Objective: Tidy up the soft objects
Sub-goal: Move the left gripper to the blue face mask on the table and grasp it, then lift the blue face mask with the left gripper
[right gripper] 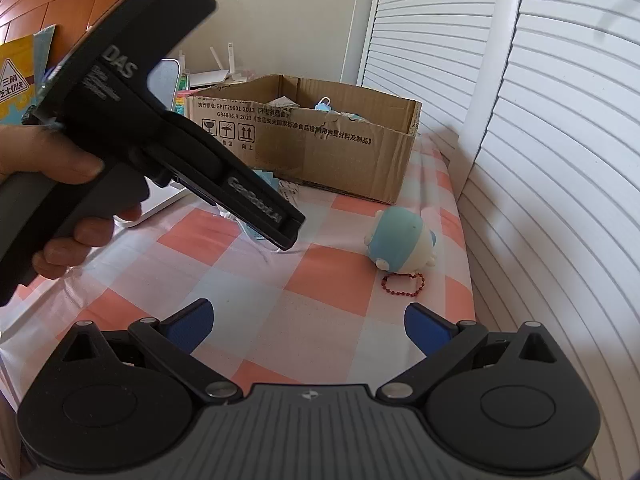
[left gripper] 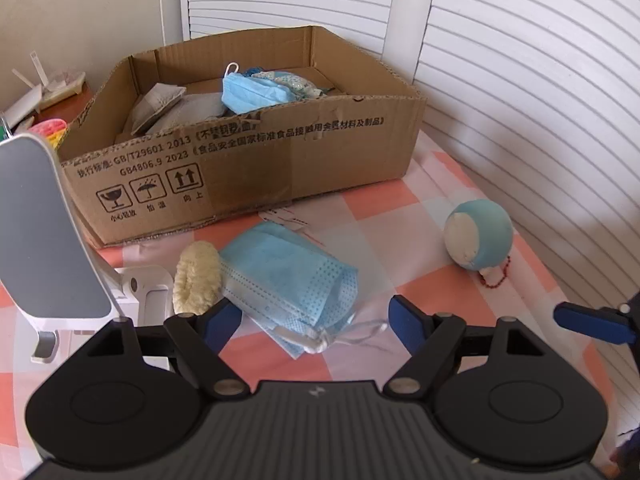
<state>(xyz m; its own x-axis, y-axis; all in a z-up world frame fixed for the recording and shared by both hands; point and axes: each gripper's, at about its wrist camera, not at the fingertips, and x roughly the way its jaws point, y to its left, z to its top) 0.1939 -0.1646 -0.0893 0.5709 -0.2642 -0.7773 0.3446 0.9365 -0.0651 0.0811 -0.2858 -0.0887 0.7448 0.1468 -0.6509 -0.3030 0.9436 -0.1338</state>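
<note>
A cardboard box (left gripper: 280,152) stands at the back of the checked tablecloth and holds a blue face mask (left gripper: 256,94) and other soft items. In front of it lie a stack of blue face masks (left gripper: 292,280), a cream fluffy piece (left gripper: 197,276) and a blue-and-cream plush ball with a red bead chain (left gripper: 478,236). My left gripper (left gripper: 314,326) is open, its fingers either side of the mask stack's near end. My right gripper (right gripper: 308,326) is open and empty over the cloth, with the plush (right gripper: 402,246) ahead to the right and the box (right gripper: 320,144) beyond.
A white tablet stand (left gripper: 52,240) is at the left beside the box. White louvred doors (left gripper: 540,100) close off the right side and back. The left gripper's body and the hand holding it (right gripper: 140,136) fill the left of the right wrist view. Clutter lies behind the box.
</note>
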